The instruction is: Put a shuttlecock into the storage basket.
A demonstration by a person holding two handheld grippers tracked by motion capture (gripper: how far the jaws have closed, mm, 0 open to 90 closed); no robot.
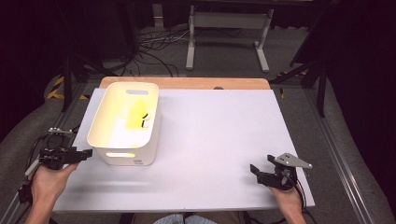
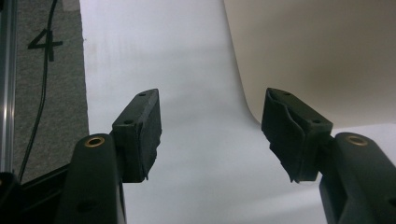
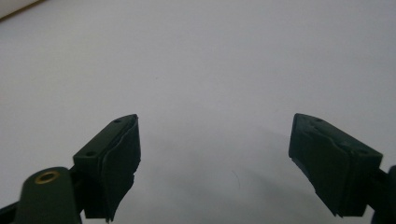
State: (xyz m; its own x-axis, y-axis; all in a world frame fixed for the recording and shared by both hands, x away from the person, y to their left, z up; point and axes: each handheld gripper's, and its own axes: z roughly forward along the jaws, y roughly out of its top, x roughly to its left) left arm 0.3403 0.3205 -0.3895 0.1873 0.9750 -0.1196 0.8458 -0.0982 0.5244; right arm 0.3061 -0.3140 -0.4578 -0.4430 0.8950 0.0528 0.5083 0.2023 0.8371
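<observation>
**Both grippers open beside the white bin**

The left gripper (image 1: pixel 86 154) sits at the near left edge of the table (image 1: pixel 210 140), its jaws spread wide with nothing between them. The white bin (image 1: pixel 125 122) stands just beyond its tips, close but not touching; in the left gripper view the bin's wall (image 2: pixel 317 56) rises ahead and to the right of the right-hand jaw. A yellow thing (image 1: pixel 136 114) with a small black-and-white part lies inside the bin; what it is cannot be told.

The right gripper (image 1: pixel 258 169) rests near the near right corner, well apart from the bin, jaws wide and empty over bare tabletop (image 3: pixel 210 70).
</observation>
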